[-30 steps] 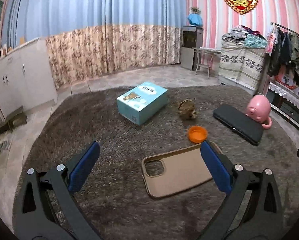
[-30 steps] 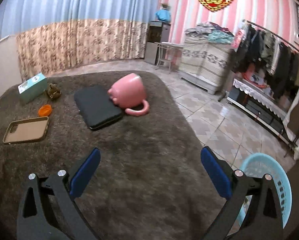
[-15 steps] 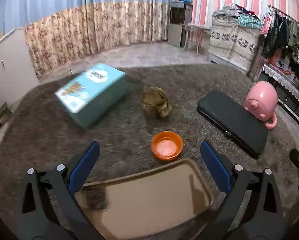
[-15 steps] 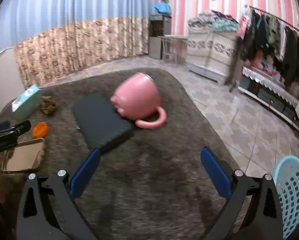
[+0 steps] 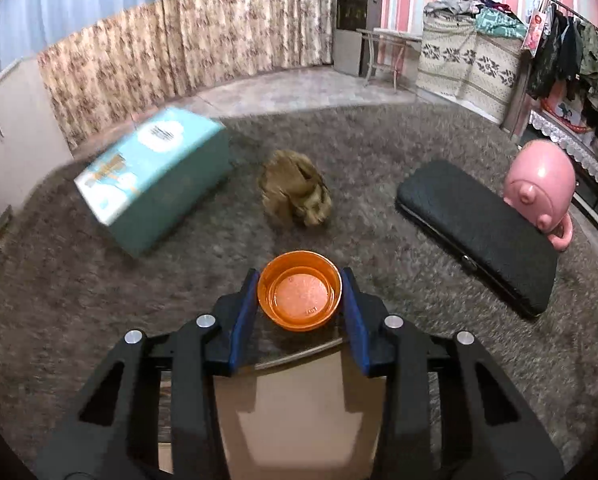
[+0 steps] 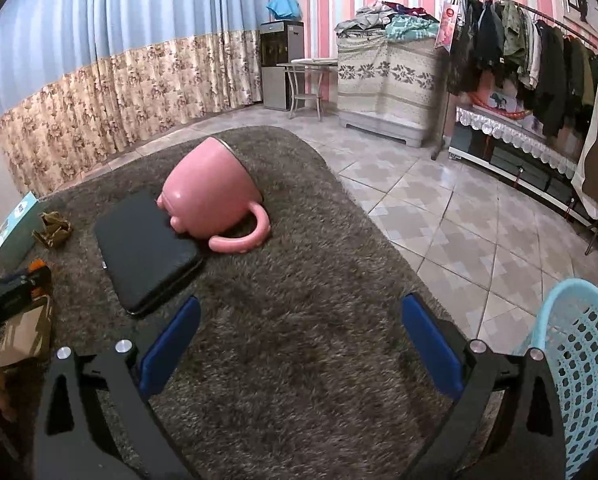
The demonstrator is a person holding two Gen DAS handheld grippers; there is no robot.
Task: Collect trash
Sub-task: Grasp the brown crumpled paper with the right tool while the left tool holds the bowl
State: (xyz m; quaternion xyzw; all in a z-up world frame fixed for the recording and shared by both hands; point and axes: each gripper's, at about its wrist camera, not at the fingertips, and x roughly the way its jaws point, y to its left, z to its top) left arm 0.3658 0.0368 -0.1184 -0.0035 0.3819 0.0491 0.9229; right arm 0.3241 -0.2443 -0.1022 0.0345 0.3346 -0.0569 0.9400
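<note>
Two hand-held grippers in play. Left hand-held gripper [image 5: 300,294] clamped on orange cap [image 5: 300,296], 12 o'clock of tan phone case [image 5: 299,416], on carpeted counter [image 5: 379,168]. Right hand-held gripper [image 6: 301,354] spread apart, empty, basket [image 6: 579,360] at its 3 o'clock. Risk: shallow round rim slips out on lift, pads touching edges only. Crumpled brown wad [image 5: 295,194] at 12 o'clock blurred; grip depth hidden.
</note>
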